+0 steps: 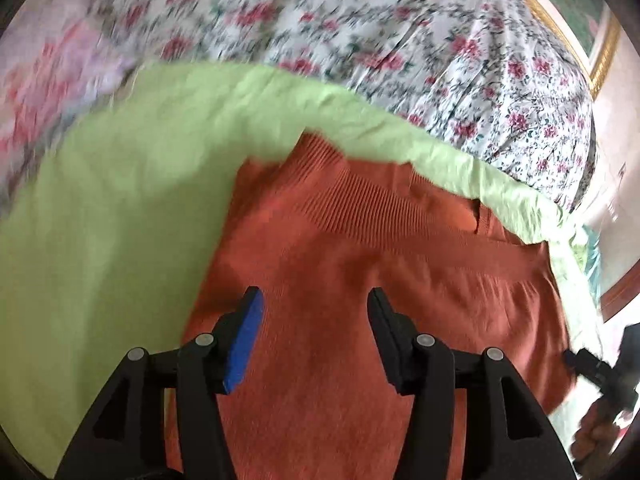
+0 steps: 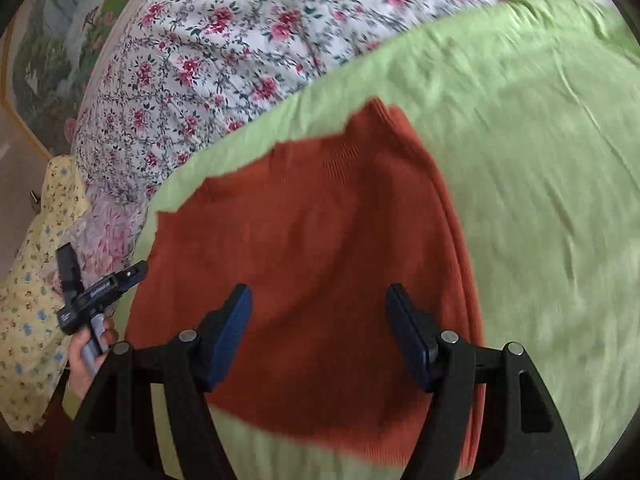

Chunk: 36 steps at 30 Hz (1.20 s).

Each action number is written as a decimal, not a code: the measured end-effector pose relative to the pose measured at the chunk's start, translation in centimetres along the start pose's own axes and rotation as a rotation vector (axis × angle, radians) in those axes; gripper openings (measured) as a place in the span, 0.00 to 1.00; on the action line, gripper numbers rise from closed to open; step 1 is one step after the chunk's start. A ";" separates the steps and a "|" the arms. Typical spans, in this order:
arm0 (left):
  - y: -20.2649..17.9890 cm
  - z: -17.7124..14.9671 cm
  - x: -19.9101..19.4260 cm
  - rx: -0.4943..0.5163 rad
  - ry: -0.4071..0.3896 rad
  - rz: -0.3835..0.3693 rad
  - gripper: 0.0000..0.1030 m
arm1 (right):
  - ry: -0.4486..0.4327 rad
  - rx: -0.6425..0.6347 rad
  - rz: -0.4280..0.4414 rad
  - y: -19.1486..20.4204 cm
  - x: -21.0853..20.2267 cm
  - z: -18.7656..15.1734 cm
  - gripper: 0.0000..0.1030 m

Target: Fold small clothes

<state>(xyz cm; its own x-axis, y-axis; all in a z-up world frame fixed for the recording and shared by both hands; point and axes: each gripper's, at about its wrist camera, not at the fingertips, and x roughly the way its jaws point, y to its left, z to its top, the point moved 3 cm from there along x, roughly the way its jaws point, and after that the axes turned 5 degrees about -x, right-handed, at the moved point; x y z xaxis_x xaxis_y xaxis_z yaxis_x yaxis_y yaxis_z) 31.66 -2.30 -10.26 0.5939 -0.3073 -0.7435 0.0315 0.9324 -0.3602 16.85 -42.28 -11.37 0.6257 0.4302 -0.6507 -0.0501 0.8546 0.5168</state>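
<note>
Both claws, left & right, open, empty, over ribbed rust knit on crinkled green sheet.

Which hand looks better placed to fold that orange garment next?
Probably the right. Its tool hangs open beside the orange garment's long side edge, which lies flat on the green sheet. The left tool hovers open over the garment's middle.
</note>
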 end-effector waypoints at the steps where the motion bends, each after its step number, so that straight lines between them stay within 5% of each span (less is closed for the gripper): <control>1: 0.4 -0.8 0.1 0.003 0.017 0.000 0.53 | 0.004 0.005 -0.003 -0.3 -0.3 -0.8 0.68; 9: 1.3 -3.8 -1.6 0.084 0.011 0.108 0.50 | -0.031 0.072 -0.203 -3.1 -3.7 -1.7 0.68; 12: 0.4 -5.6 -3.8 0.063 0.017 0.059 0.51 | -0.083 0.107 -0.098 -2.7 -5.5 -1.5 0.68; 19: -4.4 -11.1 -6.6 0.102 0.049 -0.033 0.54 | -0.122 0.145 -0.054 -1.8 -7.2 -2.4 0.68; 25: -7.5 -12.5 -6.2 0.134 0.066 -0.053 0.54 | -0.105 0.235 -0.034 -2.0 -7.0 -5.4 0.68; 32: -5.5 -10.9 -6.0 0.112 0.032 0.025 0.55 | -0.098 0.286 0.001 -1.1 -6.7 -6.9 0.68; 36: -1.6 -10.1 -6.6 -0.035 0.046 0.024 0.56 | -0.111 0.238 0.030 0.6 -6.5 -6.1 0.68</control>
<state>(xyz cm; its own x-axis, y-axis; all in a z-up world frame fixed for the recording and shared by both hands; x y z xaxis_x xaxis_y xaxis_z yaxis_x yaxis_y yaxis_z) 19.58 -3.73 -10.49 0.5566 -0.2937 -0.7772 -0.0112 0.9327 -0.3606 7.98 -42.78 -10.21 0.7086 0.4088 -0.5751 0.1065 0.7437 0.6600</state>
